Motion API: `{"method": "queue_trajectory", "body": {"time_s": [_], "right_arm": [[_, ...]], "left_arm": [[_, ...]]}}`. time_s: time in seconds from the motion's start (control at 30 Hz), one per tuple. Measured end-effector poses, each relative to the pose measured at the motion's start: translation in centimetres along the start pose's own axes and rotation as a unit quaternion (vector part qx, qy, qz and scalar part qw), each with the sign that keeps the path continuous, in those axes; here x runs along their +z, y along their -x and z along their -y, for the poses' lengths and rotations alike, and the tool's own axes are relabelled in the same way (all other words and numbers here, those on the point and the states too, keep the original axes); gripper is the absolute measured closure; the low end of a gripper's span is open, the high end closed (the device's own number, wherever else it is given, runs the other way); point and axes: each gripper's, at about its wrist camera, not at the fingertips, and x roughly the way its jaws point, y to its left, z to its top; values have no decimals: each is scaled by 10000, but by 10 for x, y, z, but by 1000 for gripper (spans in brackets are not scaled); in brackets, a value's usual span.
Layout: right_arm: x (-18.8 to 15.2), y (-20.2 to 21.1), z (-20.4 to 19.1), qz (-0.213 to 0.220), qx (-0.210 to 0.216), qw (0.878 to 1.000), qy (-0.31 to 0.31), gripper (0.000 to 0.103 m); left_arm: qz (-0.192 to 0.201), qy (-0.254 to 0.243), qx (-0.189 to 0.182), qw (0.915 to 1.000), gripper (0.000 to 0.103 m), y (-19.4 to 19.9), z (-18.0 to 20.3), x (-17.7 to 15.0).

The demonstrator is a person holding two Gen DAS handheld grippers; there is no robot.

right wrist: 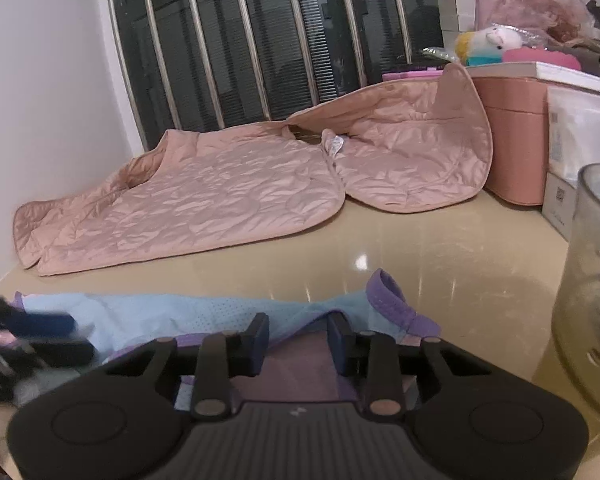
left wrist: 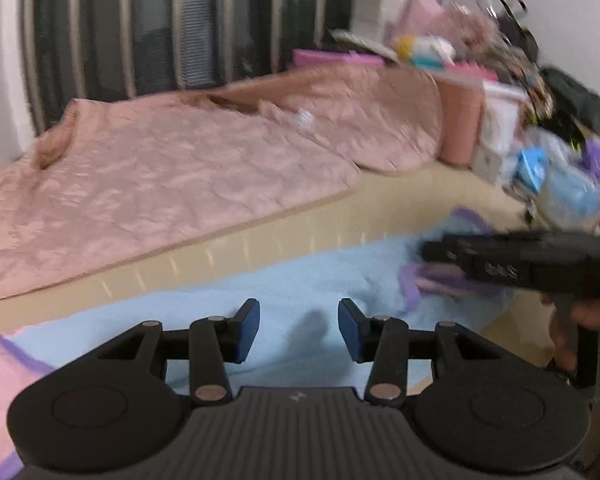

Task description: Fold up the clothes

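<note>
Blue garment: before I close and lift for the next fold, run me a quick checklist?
1. Left tongs open over the light blue garment: ok.
2. Cloth between left pads: not ok, nothing there.
3. Right tongs at the purple collar end: ok.
4. Right pads pinching fabric: cannot tell.
5. Pink quilted vest apart from the blue garment: ok.
6. Translucent container close beside the right tongs: not ok.

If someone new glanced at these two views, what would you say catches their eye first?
Probably the pink quilted vest, spread open at the back of the glossy beige surface in front of the barred window. Next, the light blue garment with purple trim lying crumpled at the near edge, with the right tool just over its purple neckline and the left tool over its blue part. Cluttered boxes and a plush toy fill the right side.
</note>
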Motion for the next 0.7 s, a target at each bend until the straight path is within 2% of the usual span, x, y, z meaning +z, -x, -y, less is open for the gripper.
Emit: {"method": "queue_trajectory", "body": {"time_s": [0.07,0.13,0.2,0.33,0.4,0.53,0.63,0.7], "right_arm": [[-1,12,2,170,69,9998,-86,71],[-3,24,3,325,228,9991,-146,71],[-5,28,-5,366,383,9986,-80,71],[-7,23,-36,263,685,9965,398,73],[-8,15,-48,105,696,9958,580,75],[-10,4,-48,-82,240,9973,692,74],[-7,11,-45,1,132,9988,475,72],[-9,19,-52,173,264,9982,519,70]], "left_arm": [[129,195,265,9994,58,14,-16,2],[226,412,656,9967,52,25,-34,1],[198,648,1146,9911,50,30,-51,-3],[-18,959,1805,9789,50,27,-81,-14],[-46,1196,1844,9755,50,27,-94,-23],[14,1652,1865,9685,49,38,-119,-40],[47,1871,1886,9641,46,45,-134,-52],[88,1961,1838,9632,43,46,-140,-56]]}}
